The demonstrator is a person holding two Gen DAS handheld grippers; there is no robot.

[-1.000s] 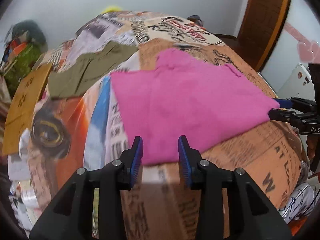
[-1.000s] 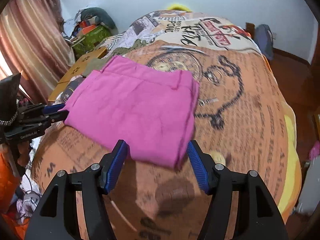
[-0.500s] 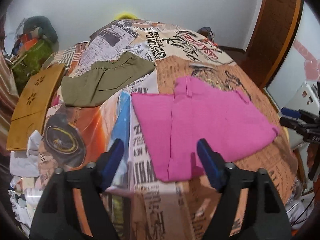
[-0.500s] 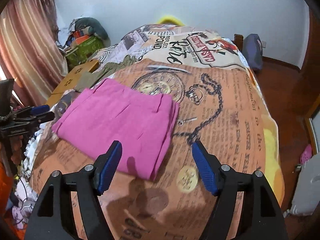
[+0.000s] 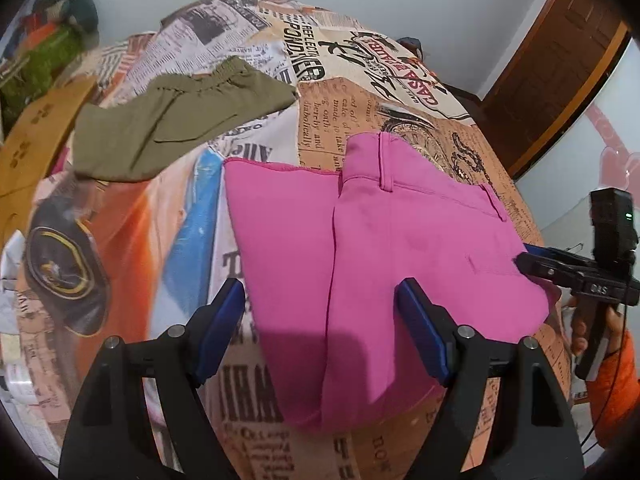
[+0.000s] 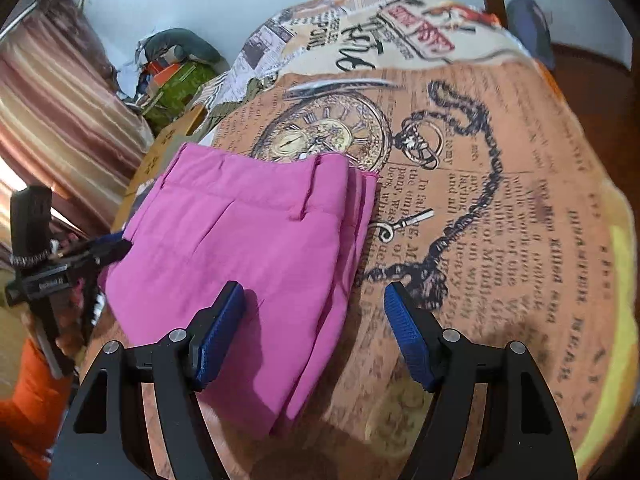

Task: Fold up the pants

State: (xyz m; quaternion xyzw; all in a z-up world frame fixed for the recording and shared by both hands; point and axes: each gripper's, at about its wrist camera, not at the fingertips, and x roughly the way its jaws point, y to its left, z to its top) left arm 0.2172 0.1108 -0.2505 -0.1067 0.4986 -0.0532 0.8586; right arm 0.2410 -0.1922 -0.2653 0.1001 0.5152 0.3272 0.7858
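The pink pants (image 5: pixel 384 264) lie folded into a flat rectangle on the bed, waistband toward the far side; they also show in the right wrist view (image 6: pixel 256 256). My left gripper (image 5: pixel 320 328) is open and empty, hovering over the near edge of the pants. My right gripper (image 6: pixel 314 332) is open and empty over the near right corner of the stack. Each gripper shows in the other's view, the right one (image 5: pixel 560 270) at the pants' right edge and the left one (image 6: pixel 96 250) at their left edge.
Olive-green pants (image 5: pixel 176 120) lie folded on the bed (image 6: pixel 500 200) beyond the pink ones. A wooden board (image 5: pixel 28 152) and a pile of clutter (image 6: pixel 176 68) stand at the left side. A wooden door (image 5: pixel 560 80) is at the right.
Both grippers opened wide, pulled back from the pants, then moved closer over the near edge again. The pink pants stay folded on the bed.
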